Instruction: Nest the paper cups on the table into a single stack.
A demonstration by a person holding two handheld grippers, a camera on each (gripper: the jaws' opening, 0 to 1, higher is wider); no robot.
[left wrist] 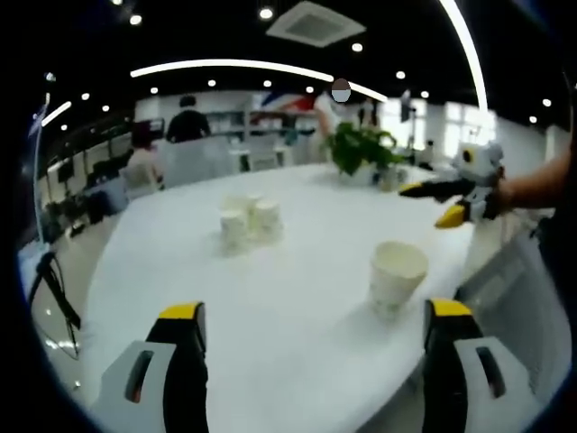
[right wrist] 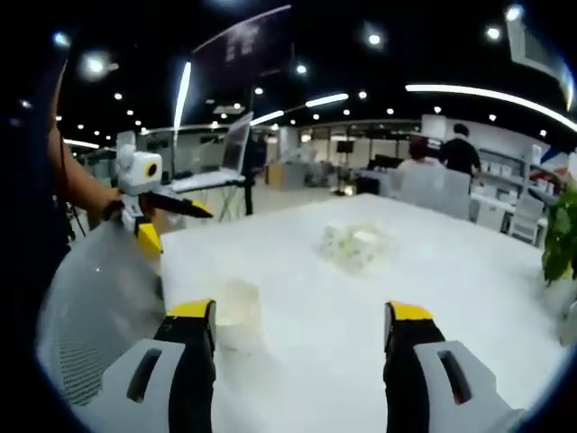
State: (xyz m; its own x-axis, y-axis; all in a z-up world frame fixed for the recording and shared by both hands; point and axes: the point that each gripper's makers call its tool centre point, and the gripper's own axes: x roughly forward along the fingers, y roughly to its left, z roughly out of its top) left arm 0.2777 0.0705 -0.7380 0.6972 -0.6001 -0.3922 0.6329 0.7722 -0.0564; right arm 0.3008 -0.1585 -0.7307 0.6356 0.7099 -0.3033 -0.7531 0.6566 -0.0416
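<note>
We hover both claws, left claw (left wrist: 311,338) and right claw (right wrist: 302,347), wide and empty, eyeing the light, crushable paper cup (left wrist: 398,273) at two o'clock on the worktop (left wrist: 270,307), best pinched gently at its rim.

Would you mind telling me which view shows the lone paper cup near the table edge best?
The left gripper view: the lone paper cup stands upright, unobstructed, its rim and wall distinct. In the right gripper view the same cup is pale, blurred and partly behind that gripper's left jaw.
</note>
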